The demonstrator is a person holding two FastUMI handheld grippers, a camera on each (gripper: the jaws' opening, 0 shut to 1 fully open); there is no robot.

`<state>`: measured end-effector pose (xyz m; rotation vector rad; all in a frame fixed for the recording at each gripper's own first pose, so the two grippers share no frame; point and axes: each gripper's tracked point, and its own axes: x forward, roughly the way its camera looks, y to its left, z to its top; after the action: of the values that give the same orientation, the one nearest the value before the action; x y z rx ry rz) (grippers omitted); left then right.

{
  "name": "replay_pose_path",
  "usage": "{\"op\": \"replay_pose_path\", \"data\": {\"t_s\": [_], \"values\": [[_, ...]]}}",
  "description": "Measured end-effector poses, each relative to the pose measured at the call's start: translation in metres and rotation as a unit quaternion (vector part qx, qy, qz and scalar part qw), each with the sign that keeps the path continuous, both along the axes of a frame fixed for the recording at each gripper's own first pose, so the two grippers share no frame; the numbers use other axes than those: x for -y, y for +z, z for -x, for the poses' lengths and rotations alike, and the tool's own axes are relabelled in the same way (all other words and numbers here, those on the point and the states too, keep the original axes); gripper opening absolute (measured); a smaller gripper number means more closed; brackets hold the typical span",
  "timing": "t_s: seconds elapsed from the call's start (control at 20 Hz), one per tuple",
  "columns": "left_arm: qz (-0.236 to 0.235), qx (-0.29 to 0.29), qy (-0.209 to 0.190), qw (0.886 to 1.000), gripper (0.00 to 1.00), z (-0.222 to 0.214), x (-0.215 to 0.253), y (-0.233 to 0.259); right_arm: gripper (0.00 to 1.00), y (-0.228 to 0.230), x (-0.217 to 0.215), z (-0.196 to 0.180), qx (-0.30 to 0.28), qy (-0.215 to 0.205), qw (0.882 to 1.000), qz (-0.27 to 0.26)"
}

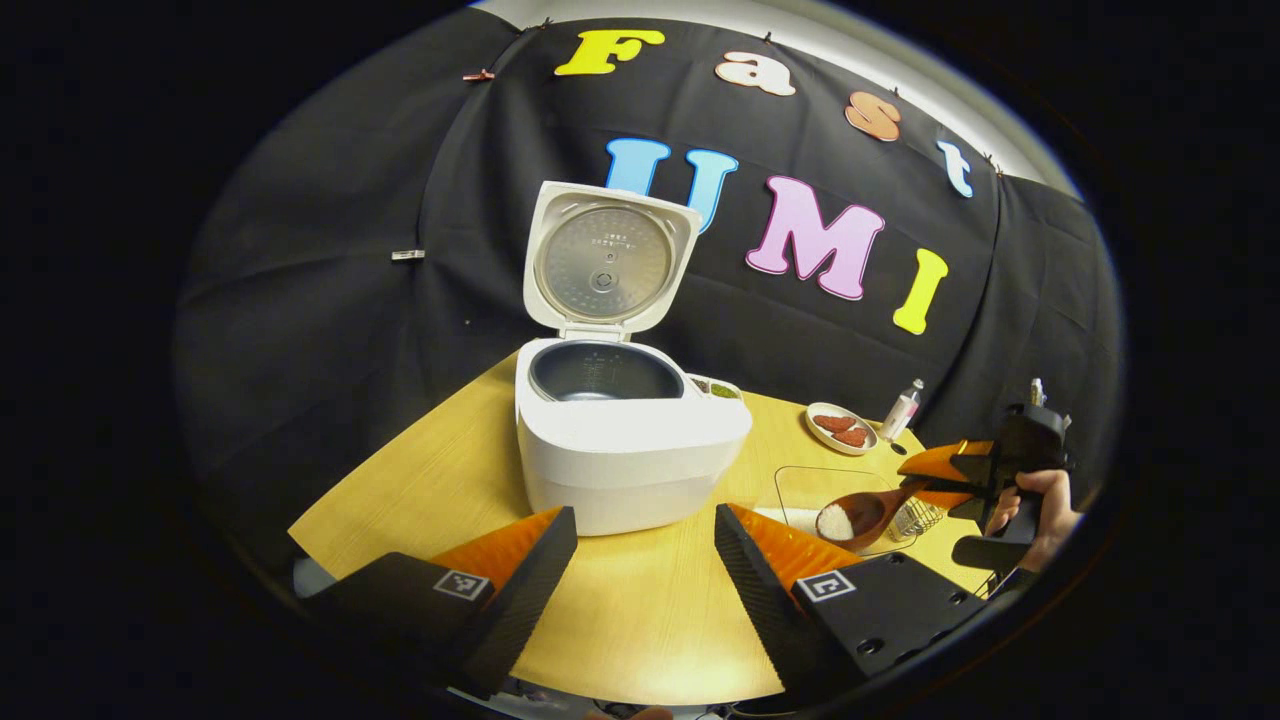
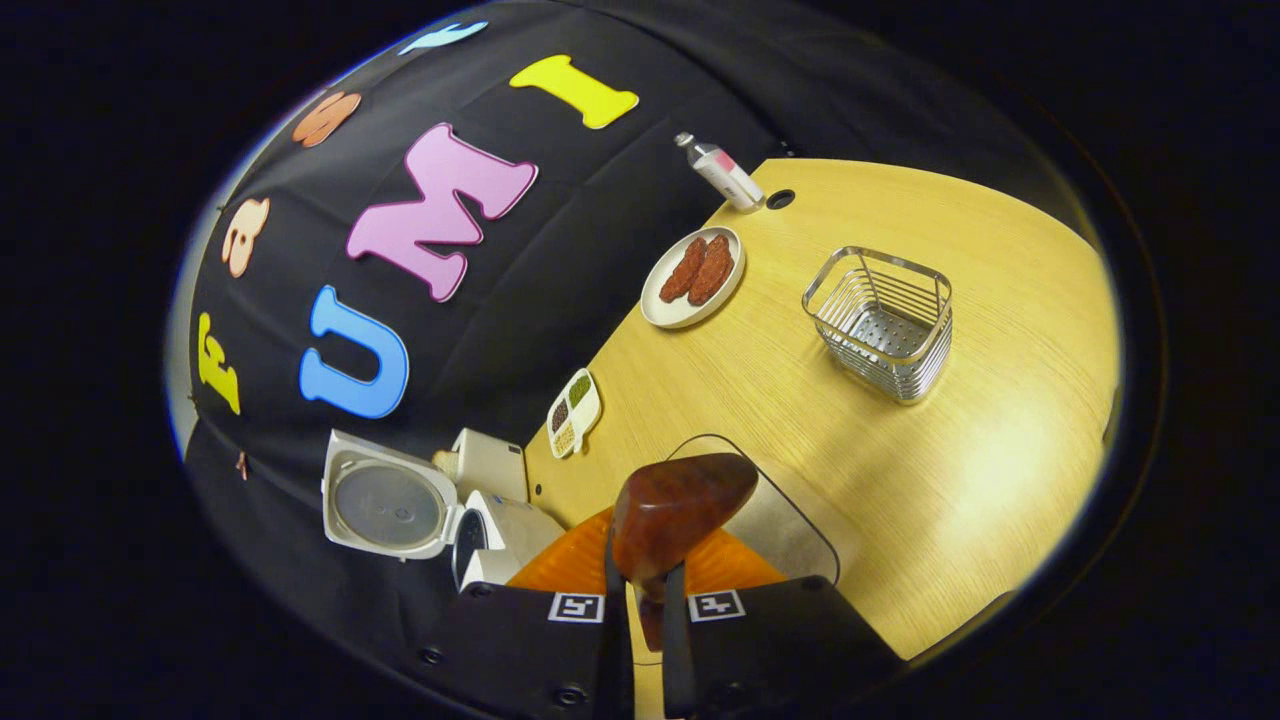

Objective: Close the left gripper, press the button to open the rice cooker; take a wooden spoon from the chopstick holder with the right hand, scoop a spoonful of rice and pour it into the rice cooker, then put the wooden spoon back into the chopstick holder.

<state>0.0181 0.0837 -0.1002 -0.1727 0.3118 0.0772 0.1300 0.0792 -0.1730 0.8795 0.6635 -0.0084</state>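
While gripping the wooden spoon (image 2: 676,515) by its handle, clamped tight between both fingers of the right gripper (image 2: 640,600), with the bowl of the spoon jutting out just past the fingertips, back of the bowl facing the camera in the right gripper view. Seen from the left gripper view, held level in the right gripper (image 1: 925,487) by a hand (image 1: 1045,510), a heap of white rice (image 1: 835,521) sitting in the bowl of the spoon (image 1: 865,512), over a clear container (image 1: 800,490) on the wooden table (image 1: 640,600). Well to the spoon's left, the rice cooker (image 1: 625,450), lid (image 1: 605,262) swung upright, dark inner pot exposed. Left gripper (image 1: 645,560) spread wide, nothing between its fingers, low over the table in front of the cooker. Wire chopstick holder (image 2: 885,320) standing apart on the table, beyond the spoon. Near the wall, a plate (image 2: 692,275) with reddish pieces, a small bottle (image 2: 720,172) and a divided dish (image 2: 573,410) beside the cooker (image 2: 500,535).
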Motion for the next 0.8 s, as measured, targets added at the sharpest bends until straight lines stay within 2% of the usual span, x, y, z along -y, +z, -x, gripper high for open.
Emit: {"op": "replay_pose_path", "data": {"t_s": [0.3,0.8], "values": [[-0.003,0.01,-0.009,1.0,0.96,-0.002,0.007,0.007,0.16,0.034,-0.006,-0.015,0.001,-0.029,0.997,-0.076],[-0.004,0.023,0.007,1.0,0.96,-0.007,-0.014,0.022,0.16,0.099,-0.084,-0.049,0.038,0.01,0.991,-0.127]]}}
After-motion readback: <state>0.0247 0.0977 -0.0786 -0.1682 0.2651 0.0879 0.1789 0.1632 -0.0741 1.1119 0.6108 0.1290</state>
